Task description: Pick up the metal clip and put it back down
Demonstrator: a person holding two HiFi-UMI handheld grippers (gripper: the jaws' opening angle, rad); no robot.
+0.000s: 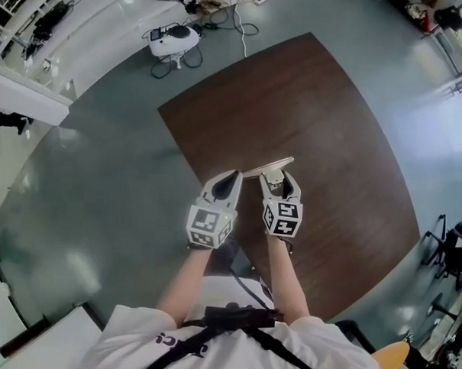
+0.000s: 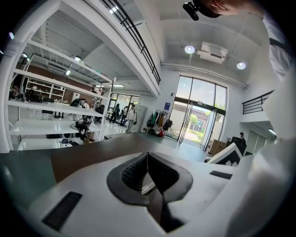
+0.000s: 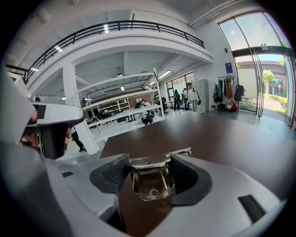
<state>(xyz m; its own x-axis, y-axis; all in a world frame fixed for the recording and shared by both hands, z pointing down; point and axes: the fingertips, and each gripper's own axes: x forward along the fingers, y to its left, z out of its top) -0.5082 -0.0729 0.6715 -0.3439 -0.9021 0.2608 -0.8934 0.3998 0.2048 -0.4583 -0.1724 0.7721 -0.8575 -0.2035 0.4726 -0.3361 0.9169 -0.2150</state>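
Ends of the shiny sprung metal clip [image 3: 150, 178] hid behind the right gripper's [image 3: 150, 163] clamping ribbed pads [image 3: 111, 173]. Left gripper [image 2: 148, 159], at its nine o'clock, pinched shut.

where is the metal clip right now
In the head view the metal clip is at the middle of the brown table, gripped by the right hand-held gripper, the left hand-held gripper close beside.
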